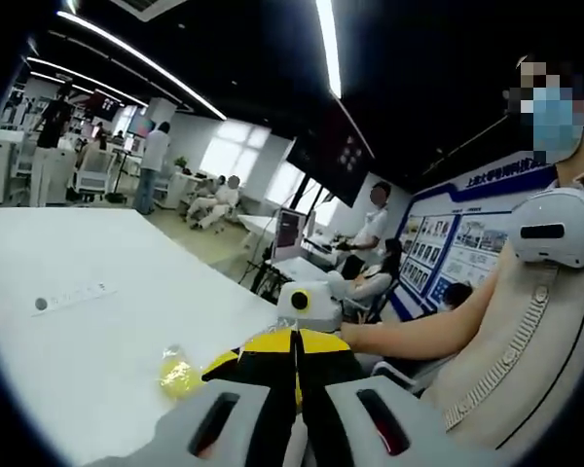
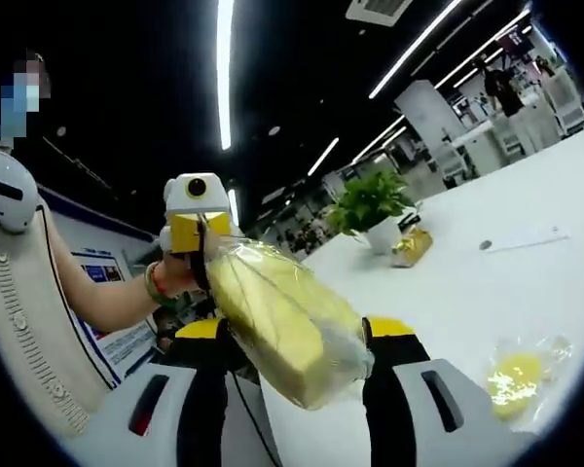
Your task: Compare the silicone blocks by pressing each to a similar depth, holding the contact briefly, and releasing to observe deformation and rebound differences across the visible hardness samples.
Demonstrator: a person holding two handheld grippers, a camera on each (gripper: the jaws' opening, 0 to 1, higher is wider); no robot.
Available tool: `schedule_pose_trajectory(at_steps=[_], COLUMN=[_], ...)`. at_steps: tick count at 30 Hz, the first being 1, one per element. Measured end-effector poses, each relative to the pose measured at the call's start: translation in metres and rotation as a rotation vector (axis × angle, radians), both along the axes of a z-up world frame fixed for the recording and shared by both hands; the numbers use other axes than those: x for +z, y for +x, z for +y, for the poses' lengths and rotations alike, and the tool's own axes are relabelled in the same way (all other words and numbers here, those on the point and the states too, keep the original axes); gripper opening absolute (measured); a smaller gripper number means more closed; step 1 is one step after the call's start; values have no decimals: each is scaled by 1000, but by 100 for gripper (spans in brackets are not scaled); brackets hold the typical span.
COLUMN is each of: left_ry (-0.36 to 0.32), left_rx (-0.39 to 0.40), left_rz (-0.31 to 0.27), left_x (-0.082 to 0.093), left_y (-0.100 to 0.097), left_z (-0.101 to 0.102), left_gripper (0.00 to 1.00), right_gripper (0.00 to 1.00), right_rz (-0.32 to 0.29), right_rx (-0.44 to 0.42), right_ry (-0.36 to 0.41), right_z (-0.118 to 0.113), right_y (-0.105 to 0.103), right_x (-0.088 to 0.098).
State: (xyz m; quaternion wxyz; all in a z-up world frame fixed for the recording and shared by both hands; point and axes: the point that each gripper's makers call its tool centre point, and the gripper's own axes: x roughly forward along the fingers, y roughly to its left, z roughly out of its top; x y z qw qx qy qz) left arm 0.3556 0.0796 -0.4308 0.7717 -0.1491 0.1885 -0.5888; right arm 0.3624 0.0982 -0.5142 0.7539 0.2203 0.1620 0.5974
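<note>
A yellow silicone block (image 2: 287, 331) in a clear plastic bag lies slantwise between the jaws of my right gripper (image 2: 294, 339), which press on both its sides, held up off the table. My left gripper (image 2: 197, 238), held by a hand, comes in from the left and its yellow tips touch the bag's upper end. In the left gripper view my left gripper (image 1: 297, 348) has its jaws closed together, and nothing shows between them. A second bagged yellow block (image 1: 178, 376) lies on the white table (image 1: 97, 350); it also shows as the bagged block (image 2: 516, 379) at the lower right.
A potted plant (image 2: 370, 209) and a small yellow packet (image 2: 412, 245) stand at the table's far side, with a paper label strip (image 2: 521, 238) nearby. A person in a white vest (image 1: 526, 331) sits close on the right. More people and desks are behind.
</note>
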Motion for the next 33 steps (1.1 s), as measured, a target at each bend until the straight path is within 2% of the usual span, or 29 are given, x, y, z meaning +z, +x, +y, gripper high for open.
schedule_pose_trajectory(at_steps=[6,13,15,19,26,32,33], left_ry=[4,7,17,33,58,69,69], left_rx=[38,87,102,128,157,165,165], left_rz=[-5,-14,-20,-26,-29,-38,-37], left_x=[-2,-2,-3,-6,-10,-13,-13], left_y=[7,14,16,20,23,21,21], left_z=[8,15,17,19,19,18,18], left_gripper=[0,0,0,0,0,0,0], right_gripper=[43,29,27,21,11,6,6], right_rz=[-10,-1,24,30,-15,-26,-12], right_rx=[-12,-17,-12,-17,-32,-47,-38], right_ry=[-26,-58,-72,-85,-134,-155,-152], right_z=[-2,-6,-7,-7,-6,-6,-5], right_y=[0,-2,-3,-5,-7,-5,-7], right_x=[-2,2,0,1,1,-2,-2])
